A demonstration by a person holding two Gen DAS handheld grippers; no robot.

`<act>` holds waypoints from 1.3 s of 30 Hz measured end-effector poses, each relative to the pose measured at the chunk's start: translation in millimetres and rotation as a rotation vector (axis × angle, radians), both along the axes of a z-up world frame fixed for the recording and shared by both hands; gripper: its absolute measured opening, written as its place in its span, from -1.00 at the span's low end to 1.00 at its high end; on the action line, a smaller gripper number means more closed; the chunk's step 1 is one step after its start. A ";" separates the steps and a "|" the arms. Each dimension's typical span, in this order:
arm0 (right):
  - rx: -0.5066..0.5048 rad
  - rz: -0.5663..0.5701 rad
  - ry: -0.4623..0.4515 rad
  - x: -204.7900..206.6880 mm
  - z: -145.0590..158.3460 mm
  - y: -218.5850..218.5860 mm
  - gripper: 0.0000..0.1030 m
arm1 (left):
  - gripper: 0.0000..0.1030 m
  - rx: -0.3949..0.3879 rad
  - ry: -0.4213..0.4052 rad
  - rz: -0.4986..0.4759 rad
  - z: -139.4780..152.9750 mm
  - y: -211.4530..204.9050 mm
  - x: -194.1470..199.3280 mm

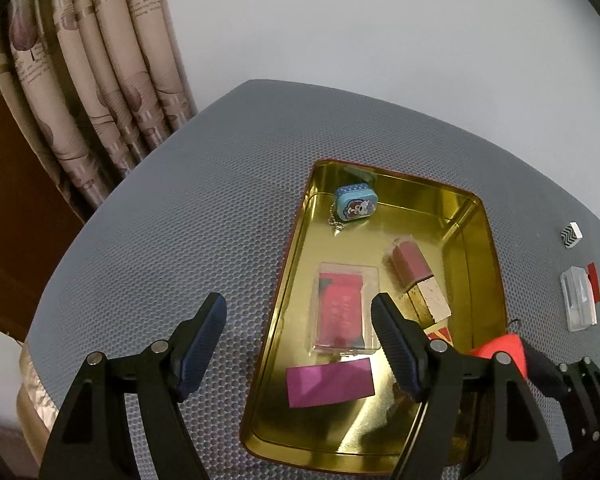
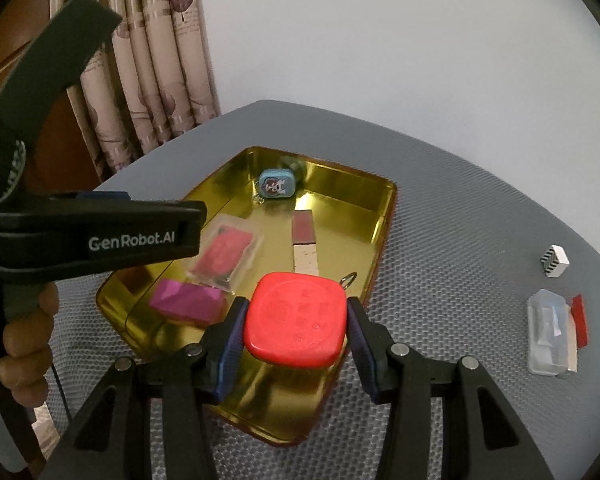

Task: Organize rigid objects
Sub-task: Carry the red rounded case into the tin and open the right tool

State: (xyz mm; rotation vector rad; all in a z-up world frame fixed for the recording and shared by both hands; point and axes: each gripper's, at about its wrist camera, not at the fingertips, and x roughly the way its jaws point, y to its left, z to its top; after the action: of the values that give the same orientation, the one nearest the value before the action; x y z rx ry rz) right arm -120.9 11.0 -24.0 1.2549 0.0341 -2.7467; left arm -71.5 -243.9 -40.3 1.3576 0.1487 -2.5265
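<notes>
A gold metal tray [image 1: 296,264] [image 2: 384,216] lies on the grey mat. In it are a small blue tin [image 1: 356,206] [image 2: 277,185], a clear case with a red card [image 1: 346,312] [image 2: 225,254], a maroon and white box [image 1: 418,276] [image 2: 305,246] and a magenta block [image 1: 330,382] [image 2: 188,302]. My right gripper [image 2: 296,322] is shut on a red rounded square box [image 2: 296,320] [image 1: 500,350] over the tray's near right corner. My left gripper [image 1: 298,330] stands open over the tray's left rim, nothing between its fingers.
On the mat right of the tray lie a clear plastic box [image 1: 578,300] [image 2: 550,334] beside a red piece [image 2: 580,320], and a small zigzag-patterned cube [image 1: 571,235] [image 2: 554,261]. Curtains [image 1: 84,92] hang at the back left. A hand [image 2: 24,340] holds the left gripper.
</notes>
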 end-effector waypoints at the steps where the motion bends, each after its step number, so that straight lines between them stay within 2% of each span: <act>1: 0.004 0.003 -0.003 -1.3 -1.5 -1.5 -0.05 | 0.39 0.001 0.000 -0.002 0.1 0.1 0.0; 12: -0.001 0.017 -0.034 -8.5 -17.5 -4.8 -0.05 | 0.40 0.008 -0.005 -0.005 -0.6 -6.0 0.3; 21: -0.008 0.017 -0.038 -9.5 -18.3 -3.6 -0.04 | 0.40 0.009 -0.010 -0.006 -1.9 -5.2 -0.6; 39: -0.040 -0.013 0.018 1.4 1.7 7.9 -0.02 | 0.41 0.010 -0.009 -0.009 -3.2 -4.7 -4.3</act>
State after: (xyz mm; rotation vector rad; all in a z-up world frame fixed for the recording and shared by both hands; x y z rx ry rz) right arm -119.5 18.9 -22.3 1.2247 -0.0273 -2.7557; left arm -75.8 -248.6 -43.5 1.3761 0.1540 -2.5294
